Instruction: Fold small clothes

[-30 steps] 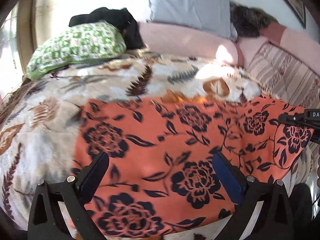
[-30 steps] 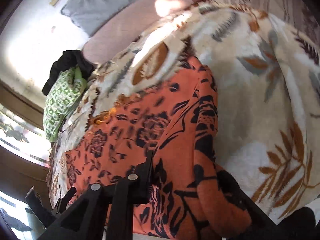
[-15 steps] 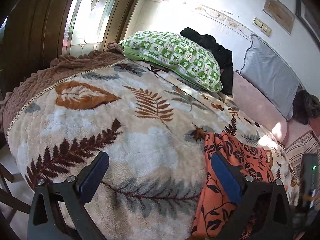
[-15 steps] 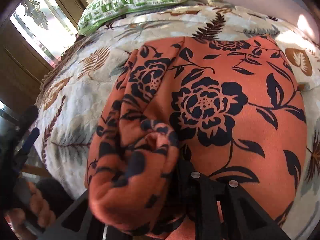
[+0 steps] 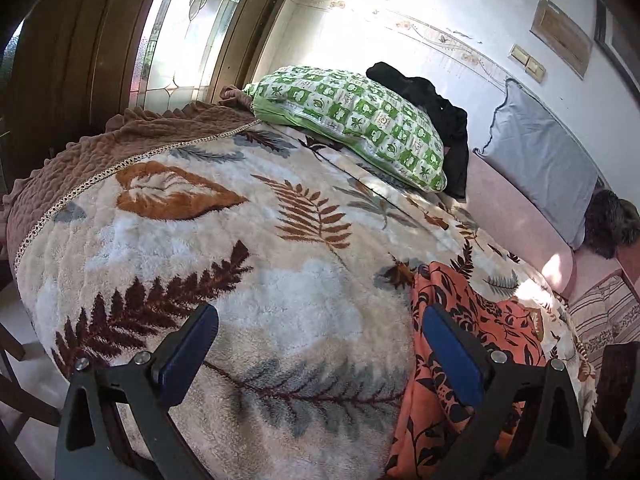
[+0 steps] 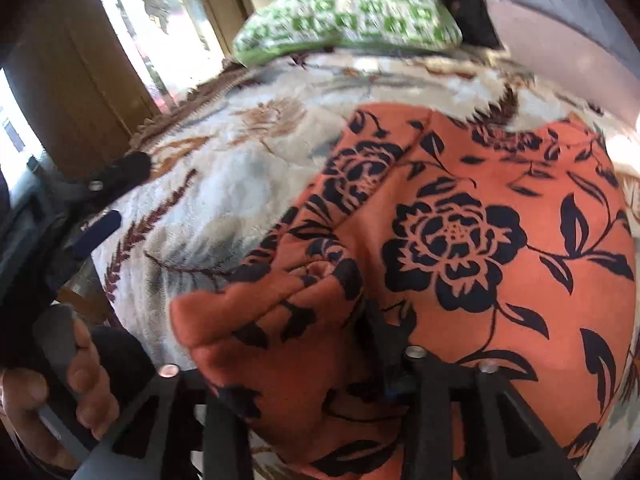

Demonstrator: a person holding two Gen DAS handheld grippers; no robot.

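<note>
An orange garment with black flowers (image 6: 480,240) lies on the leaf-patterned blanket (image 5: 280,280), one side folded over itself. My right gripper (image 6: 288,344) is at its near edge with the jaws opening. The thick folded edge lies loose between them and hides the fingertips. In the left wrist view the orange garment (image 5: 480,328) lies at the lower right. My left gripper (image 5: 320,344) stands open over bare blanket with nothing between its fingers. Its right finger (image 5: 448,344) hangs over the garment's left edge. The left gripper (image 6: 108,200) also shows at the left of the right wrist view.
A green checked pillow (image 5: 352,120), a black garment (image 5: 432,100) and a grey pillow (image 5: 540,152) lie at the far side of the bed. A brown quilted cover (image 5: 120,140) edges the bed by the glass door (image 5: 192,32). A hand (image 6: 60,380) grips the left handle.
The right gripper carried a pinched edge of the orange garment over itself to the left, then spread its jaws. The left gripper swung left off the garment onto bare blanket and stayed there.
</note>
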